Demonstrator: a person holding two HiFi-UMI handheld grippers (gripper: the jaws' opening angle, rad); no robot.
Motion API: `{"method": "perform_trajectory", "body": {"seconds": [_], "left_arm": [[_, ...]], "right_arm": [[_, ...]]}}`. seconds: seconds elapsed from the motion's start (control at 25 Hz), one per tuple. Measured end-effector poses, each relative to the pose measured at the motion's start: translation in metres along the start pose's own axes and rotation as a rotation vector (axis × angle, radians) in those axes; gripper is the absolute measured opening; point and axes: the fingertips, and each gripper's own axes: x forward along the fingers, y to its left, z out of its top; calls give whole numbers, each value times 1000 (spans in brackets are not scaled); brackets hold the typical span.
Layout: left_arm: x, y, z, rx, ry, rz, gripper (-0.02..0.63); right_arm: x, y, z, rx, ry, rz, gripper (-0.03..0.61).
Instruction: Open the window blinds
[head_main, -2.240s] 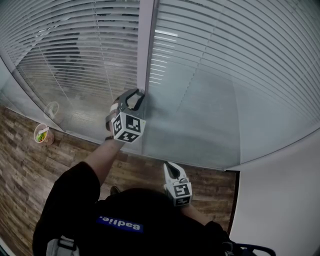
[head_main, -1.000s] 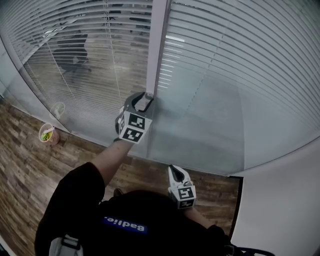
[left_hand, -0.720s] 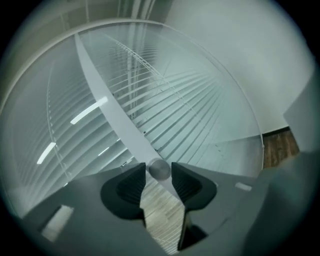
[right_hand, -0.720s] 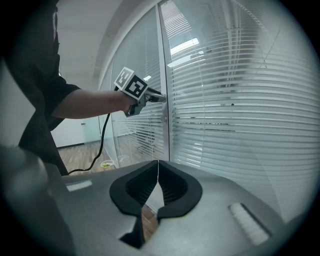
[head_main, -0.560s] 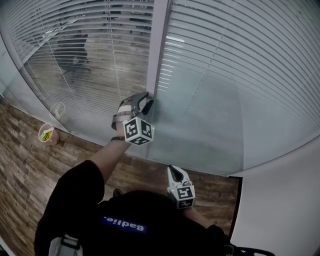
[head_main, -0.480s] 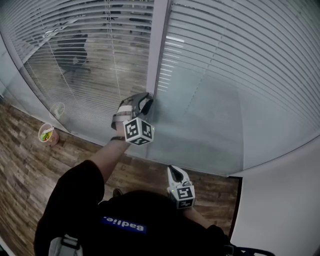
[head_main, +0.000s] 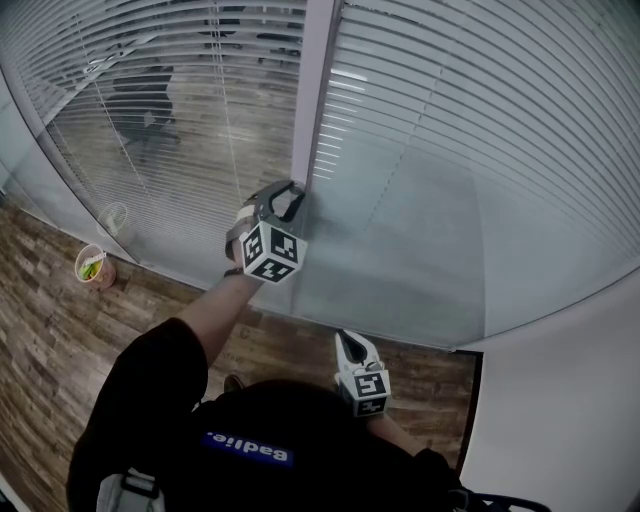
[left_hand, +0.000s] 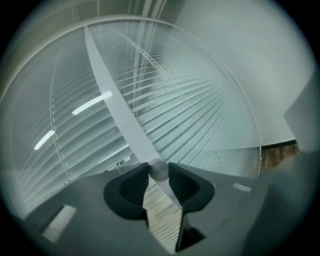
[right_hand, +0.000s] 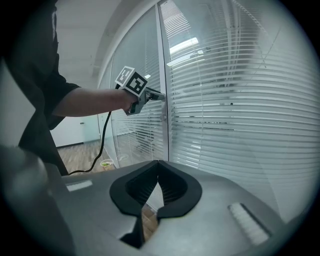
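My left gripper (head_main: 288, 198) has just been closing and now pinches the little round knob (left_hand: 159, 170) on the frame post (head_main: 315, 80), right between the two panes of blinds (head_main: 480, 110). My right gripper (head_main: 345, 342) hangs low near my body with its jaws together and nothing in them, well apart from the knob.

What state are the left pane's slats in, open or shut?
Open: a chair shows through the left blind; the right blind looks opaque.
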Motion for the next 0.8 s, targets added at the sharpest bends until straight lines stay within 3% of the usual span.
{"method": "perform_trajectory", "body": {"seconds": [0.8], "left_arm": [[-2, 11, 0, -678, -23, -151, 123]], "right_arm": [[-3, 2, -2, 7, -7, 12, 3]]}}
